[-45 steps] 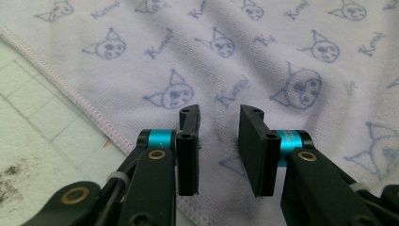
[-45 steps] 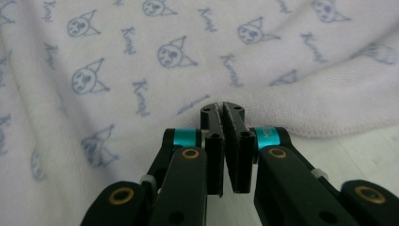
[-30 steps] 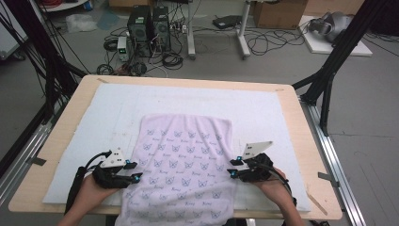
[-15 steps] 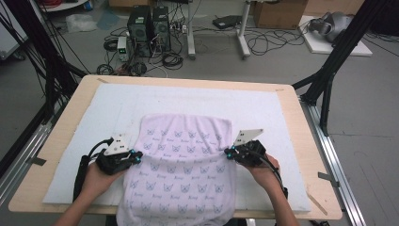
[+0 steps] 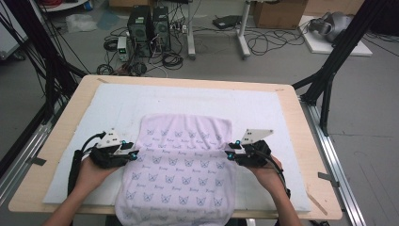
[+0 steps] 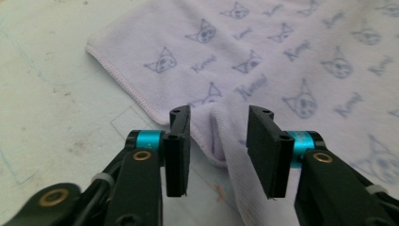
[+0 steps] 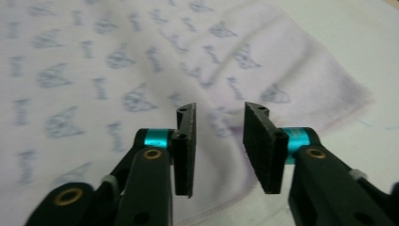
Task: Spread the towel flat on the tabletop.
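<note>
Both hands low at the near table edge, grippers pointing inward. Left gripper point(image 5: 132, 155) at the left hem of the lilac cat-print towel point(image 5: 181, 165), right gripper point(image 5: 229, 154) at the right hem. Jaws just reopened, part-open; a raised fold sits between each pair, pads not pressing.

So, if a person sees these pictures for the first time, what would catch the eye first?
Most likely the pale lilac towel printed with small cat faces, spread at the near middle of the white mat and hanging over the table's near edge. Next, the two hand-held grippers at its side edges: the left gripper with its jaws open around a raised fold of the towel's edge, and the right gripper open above the opposite edge.
</note>
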`<action>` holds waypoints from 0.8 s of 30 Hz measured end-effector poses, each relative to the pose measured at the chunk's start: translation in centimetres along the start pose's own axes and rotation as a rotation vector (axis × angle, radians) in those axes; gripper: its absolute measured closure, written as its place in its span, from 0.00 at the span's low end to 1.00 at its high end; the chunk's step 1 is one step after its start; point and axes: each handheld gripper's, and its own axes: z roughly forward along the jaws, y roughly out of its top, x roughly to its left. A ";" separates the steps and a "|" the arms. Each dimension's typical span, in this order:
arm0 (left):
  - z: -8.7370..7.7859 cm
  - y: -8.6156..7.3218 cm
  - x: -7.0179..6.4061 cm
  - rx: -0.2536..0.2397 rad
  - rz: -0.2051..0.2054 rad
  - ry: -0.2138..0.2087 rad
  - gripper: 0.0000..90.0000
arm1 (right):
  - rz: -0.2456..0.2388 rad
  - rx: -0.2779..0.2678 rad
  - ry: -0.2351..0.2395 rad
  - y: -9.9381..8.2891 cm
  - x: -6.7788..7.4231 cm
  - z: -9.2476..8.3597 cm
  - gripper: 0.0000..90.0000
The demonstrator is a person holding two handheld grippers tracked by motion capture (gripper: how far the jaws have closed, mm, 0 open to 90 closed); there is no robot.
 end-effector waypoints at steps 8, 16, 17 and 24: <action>-1.1 -1.2 -2.9 -0.016 0.074 -0.126 0.58 | -0.020 -0.028 0.147 -1.7 4.2 0.8 0.64; 1.2 -2.7 -4.1 0.057 0.090 -0.241 0.77 | -0.038 0.069 0.244 -2.7 5.5 3.0 0.77; 1.2 -2.6 -4.1 0.060 0.082 -0.230 0.84 | -0.045 0.051 0.243 -2.9 5.6 3.0 0.87; -0.2 -2.9 -5.9 0.076 0.102 -0.198 0.98 | -0.074 0.066 0.250 -2.8 6.5 2.5 0.98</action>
